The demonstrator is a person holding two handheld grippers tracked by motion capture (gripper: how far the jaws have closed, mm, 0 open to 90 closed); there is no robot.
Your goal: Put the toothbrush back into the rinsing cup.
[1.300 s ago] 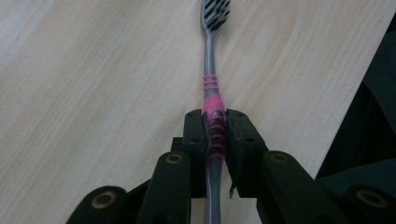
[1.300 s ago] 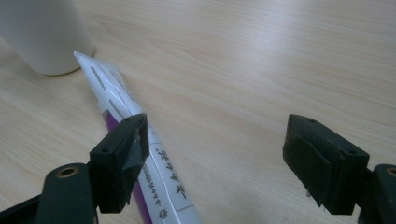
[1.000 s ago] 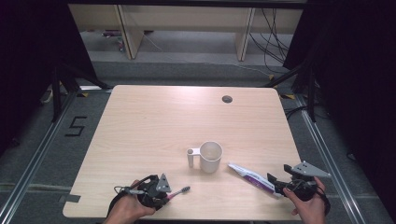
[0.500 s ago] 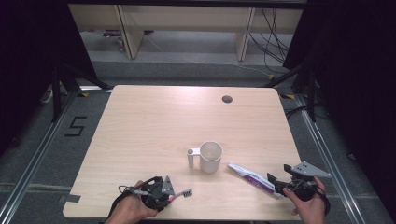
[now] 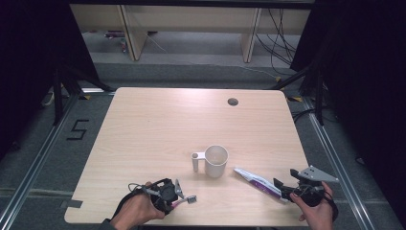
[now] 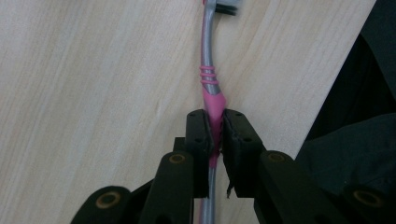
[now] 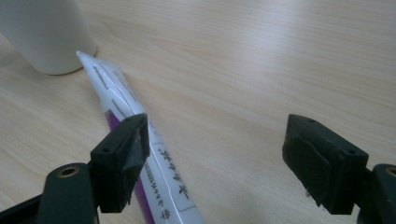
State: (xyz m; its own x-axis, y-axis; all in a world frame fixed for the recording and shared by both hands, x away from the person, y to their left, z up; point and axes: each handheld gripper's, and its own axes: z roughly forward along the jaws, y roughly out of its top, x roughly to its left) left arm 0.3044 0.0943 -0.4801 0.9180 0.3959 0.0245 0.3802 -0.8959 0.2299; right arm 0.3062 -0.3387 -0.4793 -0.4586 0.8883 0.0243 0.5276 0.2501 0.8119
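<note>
On the pale wooden table (image 5: pixel 158 124), left jaws clamp a toothbrush (image 6: pixel 208 79); right jaws gape, seemingly beside toothpaste (image 7: pixel 140 140).

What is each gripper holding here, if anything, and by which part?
The left gripper is shut on the toothbrush, gripping its pink handle section. The right gripper is open beside the toothpaste tube, holding nothing.
</note>
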